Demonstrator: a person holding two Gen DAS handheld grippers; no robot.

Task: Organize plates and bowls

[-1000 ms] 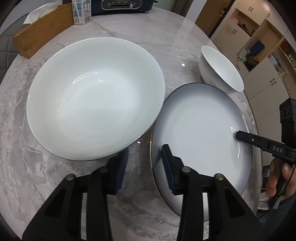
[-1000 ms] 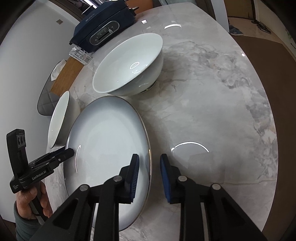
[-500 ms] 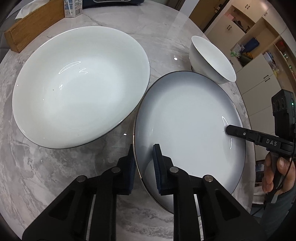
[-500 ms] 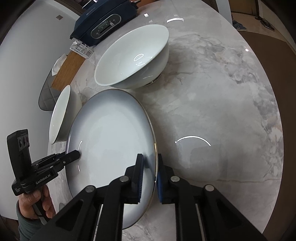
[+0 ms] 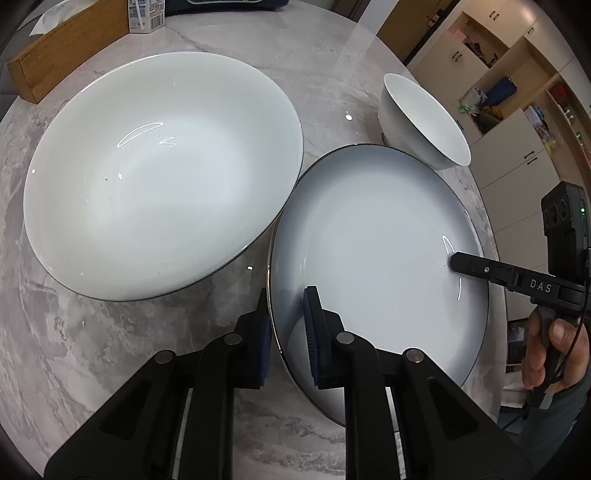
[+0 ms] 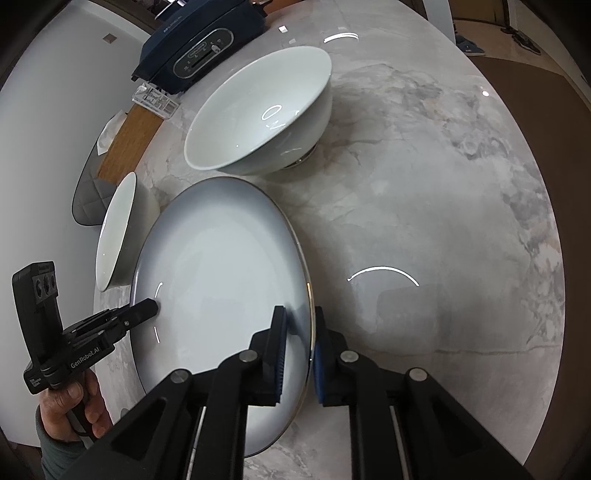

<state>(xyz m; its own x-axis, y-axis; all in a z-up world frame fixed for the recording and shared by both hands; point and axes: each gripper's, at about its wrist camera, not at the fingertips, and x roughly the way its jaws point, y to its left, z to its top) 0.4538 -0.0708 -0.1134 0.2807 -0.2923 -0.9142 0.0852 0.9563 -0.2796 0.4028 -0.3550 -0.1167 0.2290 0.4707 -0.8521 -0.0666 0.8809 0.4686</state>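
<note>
1. Both of my grippers are now sitting on the plate (image 5: 373, 258) rim, where a second ago their fingers were standing wider apart around it; the plate is also looking tipped up a little on the left-gripper side compared with before.
2. My left gripper (image 5: 286, 332) is pinching the near rim of the plate, one blue pad under the edge and the other on the plate's face, closed down to the thickness of the rim.
3. My right gripper (image 6: 298, 350) is clamping the opposite rim the same way, pads narrowed onto the gold-lined edge; from the left wrist view its black finger (image 5: 476, 266) is lying across the plate's far side.
4. I am seeing the plate resting on the marble bench (image 6: 424, 206), between the large white bowl (image 5: 159, 173) and the small white bowl (image 5: 424, 122).
5. Its rim is sitting just beside the large bowl, slightly tucked under that bowl's overhanging lip; I cannot tell whether they are touching.
6. Farther back, a wooden tissue box (image 5: 66, 51), a small carton (image 5: 146, 16) and a dark blue appliance (image 6: 199, 48) are standing along the bench edge.
</note>
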